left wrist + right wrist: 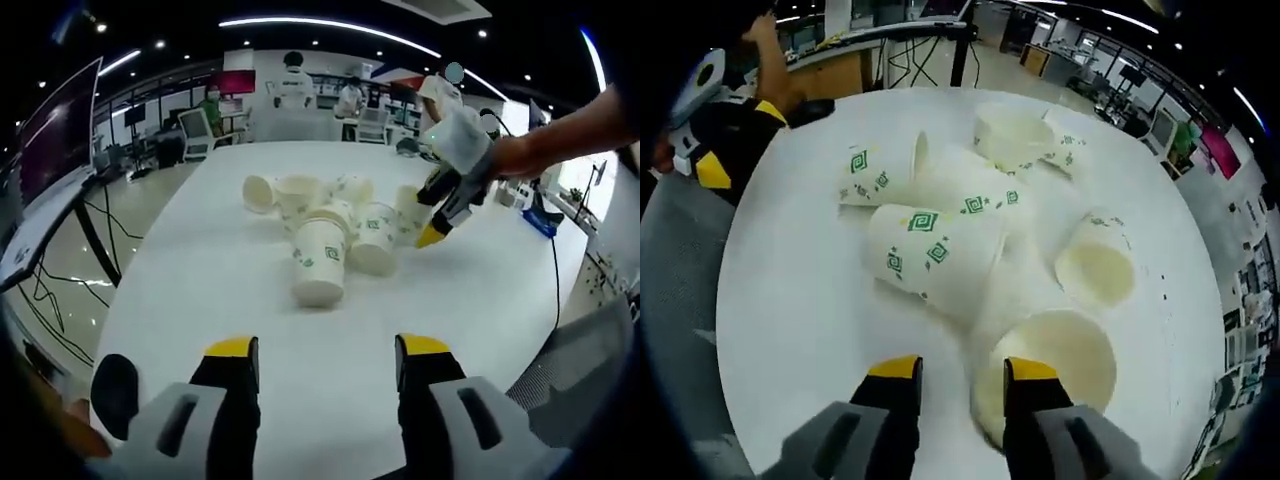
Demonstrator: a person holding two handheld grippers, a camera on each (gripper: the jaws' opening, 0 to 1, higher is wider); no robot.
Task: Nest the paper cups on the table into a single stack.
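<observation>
Several white paper cups with green patterns lie tumbled in a cluster at the middle of the white table. The nearest one stands upside down. My left gripper is open and empty, well short of the cluster. My right gripper, held by a hand, comes in from the right and touches the cluster's right side. In the right gripper view, my right gripper is open. Its right finger lies over the rim of a cup on its side, mouth towards me. Other cups lie beyond.
My left gripper appears at the table's far left edge in the right gripper view. Office chairs and several people stand beyond the far end of the table. A desk with a monitor and cables stands to the left.
</observation>
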